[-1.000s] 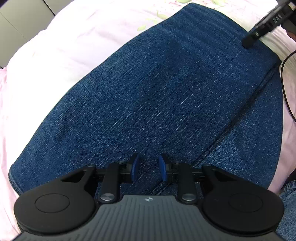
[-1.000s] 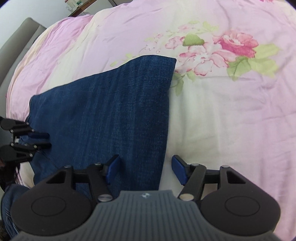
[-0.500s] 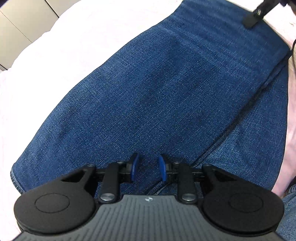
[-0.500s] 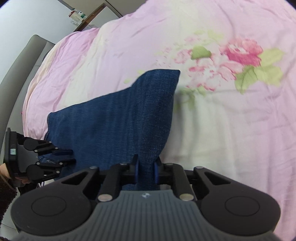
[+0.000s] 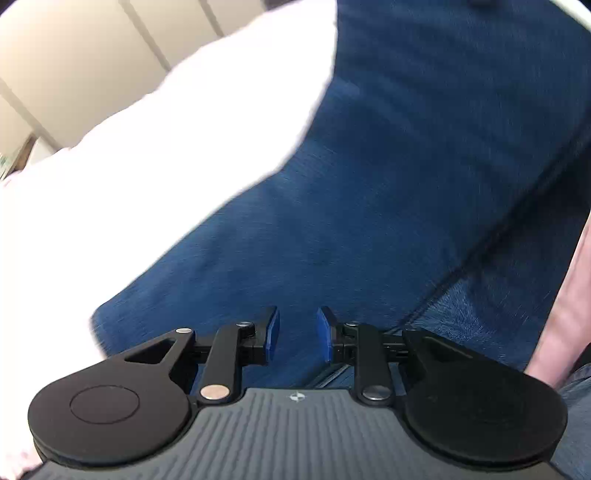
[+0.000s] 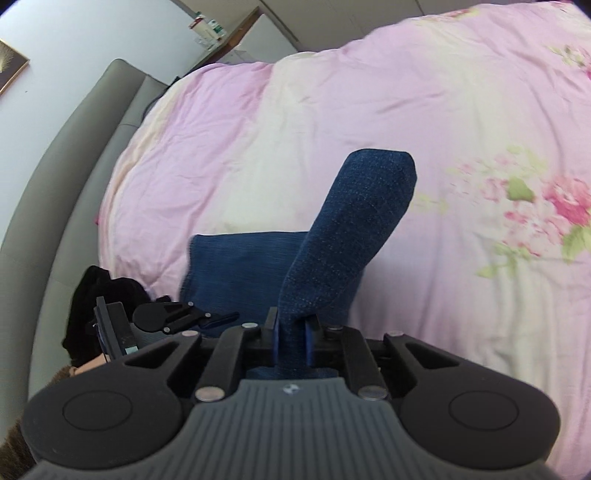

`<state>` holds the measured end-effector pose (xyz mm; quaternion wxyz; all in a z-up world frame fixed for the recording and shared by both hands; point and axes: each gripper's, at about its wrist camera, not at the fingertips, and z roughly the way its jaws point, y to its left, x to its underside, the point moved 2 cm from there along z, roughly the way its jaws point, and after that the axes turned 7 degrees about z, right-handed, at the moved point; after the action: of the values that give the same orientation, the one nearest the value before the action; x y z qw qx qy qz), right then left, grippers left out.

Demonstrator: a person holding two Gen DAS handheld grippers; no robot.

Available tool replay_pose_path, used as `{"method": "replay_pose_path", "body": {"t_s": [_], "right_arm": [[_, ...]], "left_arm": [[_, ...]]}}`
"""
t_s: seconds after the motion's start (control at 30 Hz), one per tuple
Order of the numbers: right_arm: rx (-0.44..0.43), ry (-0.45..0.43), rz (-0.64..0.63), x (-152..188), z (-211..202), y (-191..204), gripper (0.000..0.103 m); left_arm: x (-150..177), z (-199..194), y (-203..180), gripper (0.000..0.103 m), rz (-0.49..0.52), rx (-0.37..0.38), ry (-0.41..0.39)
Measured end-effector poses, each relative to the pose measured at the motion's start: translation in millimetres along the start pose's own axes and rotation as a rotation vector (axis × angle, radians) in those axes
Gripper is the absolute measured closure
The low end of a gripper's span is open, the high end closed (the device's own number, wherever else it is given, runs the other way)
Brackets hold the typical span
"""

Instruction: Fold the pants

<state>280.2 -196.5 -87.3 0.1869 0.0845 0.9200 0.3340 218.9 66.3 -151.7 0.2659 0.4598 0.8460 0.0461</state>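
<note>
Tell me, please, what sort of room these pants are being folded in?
Most likely a bedroom. The pants lie on a bed with a pink floral duvet, a grey padded headboard runs along its edge, and a wooden shelf holding small items stands by the wall.

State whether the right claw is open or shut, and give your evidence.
Shut. In the right wrist view the right claw has both blue pads pressed against a bunched strip of the jeans, lifted above the bedspread.
</note>
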Motion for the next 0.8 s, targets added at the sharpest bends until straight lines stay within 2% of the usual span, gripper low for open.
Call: {"method": "replay_pose_path", "body": {"t_s": [0.23,0.4,0.5,0.63,0.8], "right_arm": [[-0.084,0.050,-0.064,-10,44,96,0.093],[-0.175,0.120,-0.042,-11,110,152,0.093],[-0.197,0.170,-0.034,-8,157,180,0.093],[-0.162,0.224,-0.018,-3,227,200,0.093],[-0.099,0.263,0.050,1,300,193,0.092]], "left_arm": [[47,-65,64,0.072,-0.157,-0.009,-0.048],[79,-84,90,0.072,-0.250,-0.023,-0.064],[96,-87,105,0.072,-0.293,-0.040,-0.046],[104,-83,134,0.072,-0.324,-0.066,-0.004],[123,-69,154,0.072,-0.364,-0.048,-0.001]]}}
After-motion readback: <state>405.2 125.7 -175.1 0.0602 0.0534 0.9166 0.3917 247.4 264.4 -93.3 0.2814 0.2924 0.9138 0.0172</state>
